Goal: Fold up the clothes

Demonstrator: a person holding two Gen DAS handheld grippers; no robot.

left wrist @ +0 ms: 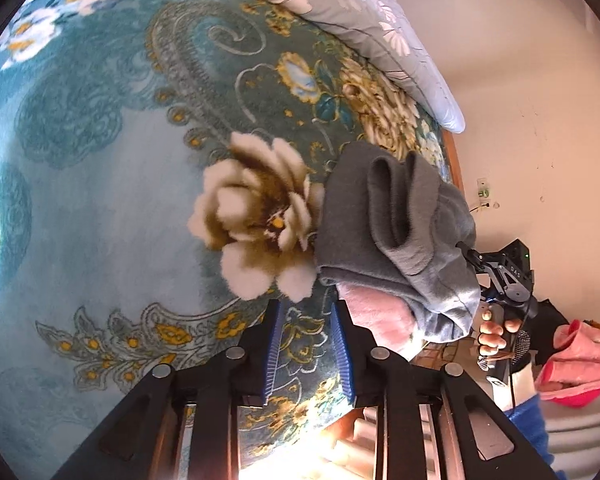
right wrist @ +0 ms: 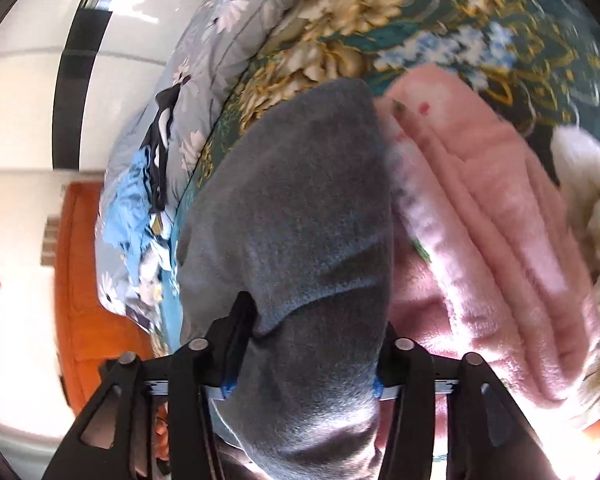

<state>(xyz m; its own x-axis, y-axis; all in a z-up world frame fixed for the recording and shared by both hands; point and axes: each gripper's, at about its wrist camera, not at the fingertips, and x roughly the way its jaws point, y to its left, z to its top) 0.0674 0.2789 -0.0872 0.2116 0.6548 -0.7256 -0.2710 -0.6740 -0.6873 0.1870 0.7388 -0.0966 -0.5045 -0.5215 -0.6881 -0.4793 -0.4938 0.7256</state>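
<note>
The left tongs (left wrist: 310,354) sit nearest the left wrist camera, their blue ribbed pads (left wrist: 342,354) apart with nothing between them, only the patterned blanket (left wrist: 100,208) of the bed showing in the gap. Just beyond their right finger lies a folded pink garment (left wrist: 374,318), and on top of it a bunched grey garment (left wrist: 388,220) that hangs over the bed's edge.

In the right wrist view the grey garment (right wrist: 300,240) fills the space between the fingers of the right tongs (right wrist: 304,360), which are closed on it at a fairly wide spread. The pink garment (right wrist: 492,240) lies just beside it on the right, touching it.

In the left view the right tongs (left wrist: 504,276) appear at the grey cloth's far edge, gripped by a hand (left wrist: 494,336); the letters "DAS" can be read on their black body. Farther off, a grey flowered quilt (left wrist: 364,12) rests along the blanket's far side, against a pale wall (left wrist: 540,100).
</note>
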